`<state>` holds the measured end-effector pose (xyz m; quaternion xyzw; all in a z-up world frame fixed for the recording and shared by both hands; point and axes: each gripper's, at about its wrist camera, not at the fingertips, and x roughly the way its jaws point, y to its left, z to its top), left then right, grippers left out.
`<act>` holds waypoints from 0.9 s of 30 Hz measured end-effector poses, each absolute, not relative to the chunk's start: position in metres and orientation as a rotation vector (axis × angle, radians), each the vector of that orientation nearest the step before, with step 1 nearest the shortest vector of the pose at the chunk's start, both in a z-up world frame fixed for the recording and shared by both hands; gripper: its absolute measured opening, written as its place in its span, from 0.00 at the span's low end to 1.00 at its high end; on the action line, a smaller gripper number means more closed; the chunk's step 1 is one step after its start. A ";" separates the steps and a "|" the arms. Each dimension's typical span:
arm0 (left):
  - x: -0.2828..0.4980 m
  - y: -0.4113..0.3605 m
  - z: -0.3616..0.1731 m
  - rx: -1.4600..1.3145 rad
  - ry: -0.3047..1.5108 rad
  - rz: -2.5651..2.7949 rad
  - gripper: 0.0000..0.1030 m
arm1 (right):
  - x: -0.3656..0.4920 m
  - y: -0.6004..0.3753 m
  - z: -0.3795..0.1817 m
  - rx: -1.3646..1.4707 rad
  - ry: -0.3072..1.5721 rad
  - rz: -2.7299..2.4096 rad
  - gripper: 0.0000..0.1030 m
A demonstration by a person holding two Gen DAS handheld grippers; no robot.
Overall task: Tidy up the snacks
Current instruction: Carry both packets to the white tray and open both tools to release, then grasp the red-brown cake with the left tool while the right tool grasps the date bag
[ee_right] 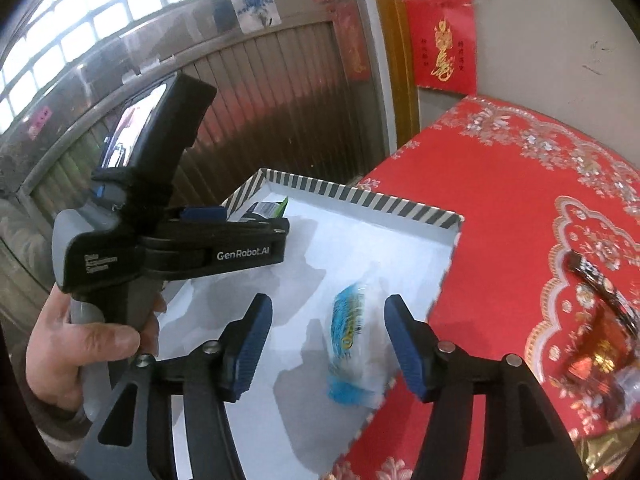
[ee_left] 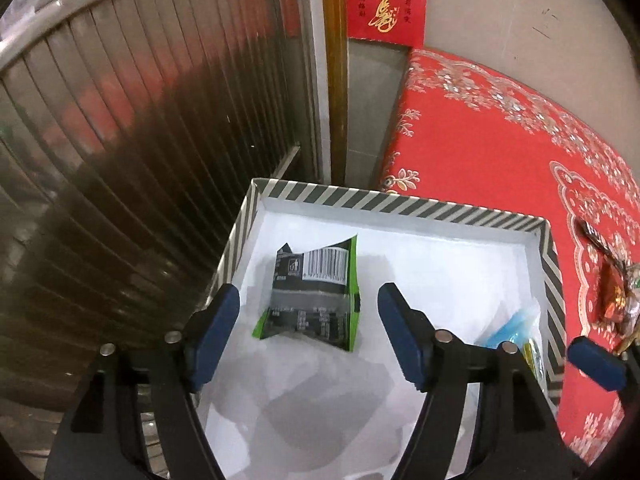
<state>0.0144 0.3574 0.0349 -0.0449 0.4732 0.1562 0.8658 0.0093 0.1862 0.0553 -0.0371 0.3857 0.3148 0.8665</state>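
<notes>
A striped-rim box with a white inside sits at the left edge of a red table. A green and black snack packet lies on its floor. My left gripper hovers over that packet, open, pads clear of it on both sides. In the right wrist view a blurred blue and white packet is inside the box near its right wall. My right gripper is open above it, not touching. A hand holds the left gripper there, with the green packet just beyond it.
Red patterned tablecloth covers the table right of the box. Several loose snack packets lie near its right edge, a dark one behind them. A ribbed metal door stands to the left, a wall with red paper behind.
</notes>
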 end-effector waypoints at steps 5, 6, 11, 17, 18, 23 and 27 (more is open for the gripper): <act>-0.002 0.339 0.050 -0.072 0.948 0.315 0.70 | -0.009 0.165 0.068 -0.049 0.777 0.661 0.59; -0.002 0.334 0.053 -0.069 0.940 0.311 0.70 | -0.012 0.161 0.070 -0.045 0.772 0.660 0.60; -0.016 0.306 0.070 -0.061 0.908 0.258 0.70 | -0.029 0.129 0.082 -0.021 0.736 0.622 0.66; -0.021 0.265 0.087 -0.030 0.870 0.187 0.73 | -0.041 0.071 0.084 0.021 0.727 0.531 0.66; -0.021 0.259 0.087 -0.030 0.868 0.175 0.75 | -0.042 0.061 0.084 0.027 0.728 0.514 0.67; -0.020 0.217 0.092 -0.003 0.869 0.107 0.75 | -0.048 0.012 0.080 0.060 0.738 0.440 0.67; -0.015 0.188 0.091 0.008 0.886 0.059 0.75 | -0.056 -0.025 0.076 0.066 0.739 0.370 0.68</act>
